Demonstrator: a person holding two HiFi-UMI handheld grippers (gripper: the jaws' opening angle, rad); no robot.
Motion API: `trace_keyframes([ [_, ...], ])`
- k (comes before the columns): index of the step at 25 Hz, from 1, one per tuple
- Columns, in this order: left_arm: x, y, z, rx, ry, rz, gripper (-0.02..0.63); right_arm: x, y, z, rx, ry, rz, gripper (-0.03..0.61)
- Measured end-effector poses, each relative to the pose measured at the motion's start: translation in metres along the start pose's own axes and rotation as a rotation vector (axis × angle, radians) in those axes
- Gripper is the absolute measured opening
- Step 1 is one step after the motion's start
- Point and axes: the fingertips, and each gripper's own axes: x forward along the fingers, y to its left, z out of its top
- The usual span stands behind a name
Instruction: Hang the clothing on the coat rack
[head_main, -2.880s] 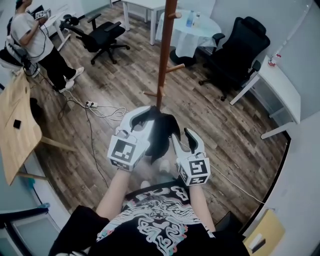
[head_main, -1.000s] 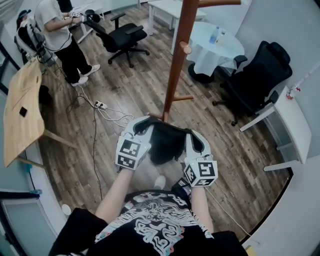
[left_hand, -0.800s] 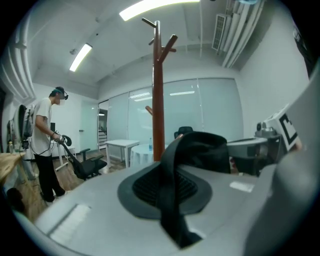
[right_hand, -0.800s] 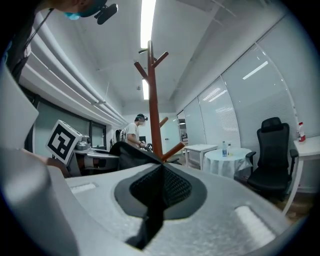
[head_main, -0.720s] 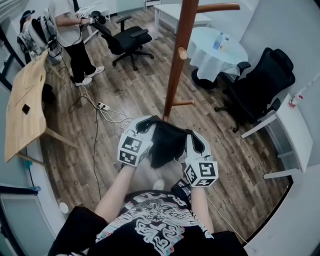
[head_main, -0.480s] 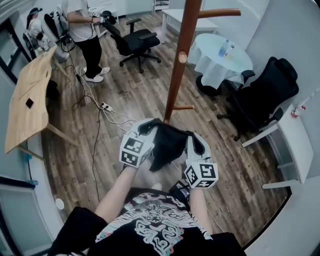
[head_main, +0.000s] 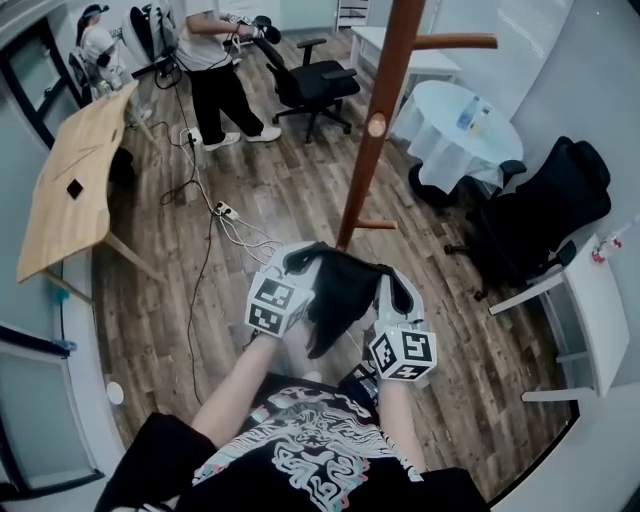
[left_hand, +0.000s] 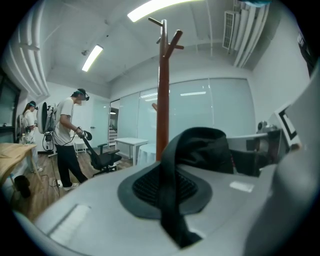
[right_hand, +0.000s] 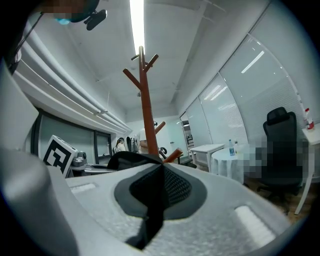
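A black garment (head_main: 338, 288) hangs stretched between my two grippers in the head view. My left gripper (head_main: 297, 262) is shut on its left edge, and a black fabric strip (left_hand: 172, 200) runs between the jaws in the left gripper view. My right gripper (head_main: 392, 285) is shut on the garment's right edge, with the cloth (right_hand: 151, 205) pinched across its pad. The brown wooden coat rack (head_main: 378, 120) stands just ahead of both grippers, its pegs (head_main: 455, 42) sticking out sideways. The rack's pole (left_hand: 162, 105) rises in front of the left gripper, and the rack's top (right_hand: 145, 95) shows above the right one.
A wooden table (head_main: 75, 185) stands at the left, with cables (head_main: 225, 225) on the floor. A person (head_main: 215, 70) stands by a black office chair (head_main: 310, 85) at the back. A round white table (head_main: 460, 125) and another black chair (head_main: 545, 215) are at the right.
Both grippers have carried the garment a little closer to the rack, and the head view has tilted up, so more of the rack's upper pole and peg shows.
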Motion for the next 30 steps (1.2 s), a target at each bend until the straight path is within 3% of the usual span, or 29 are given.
trace_keyframes([
  [7, 0.001, 0.017, 0.006, -0.003, -0.009, 0.016, 0.015, 0.017, 0.008, 0.005, 0.008, -0.013, 0.013, 0.003],
  [15, 0.018, 0.036, 0.006, -0.01, -0.016, -0.003, 0.015, 0.041, -0.002, -0.007, 0.015, 0.013, -0.038, 0.003],
  [30, 0.059, 0.067, -0.02, -0.044, 0.034, -0.055, 0.015, 0.088, -0.024, -0.049, 0.02, 0.099, -0.109, 0.003],
])
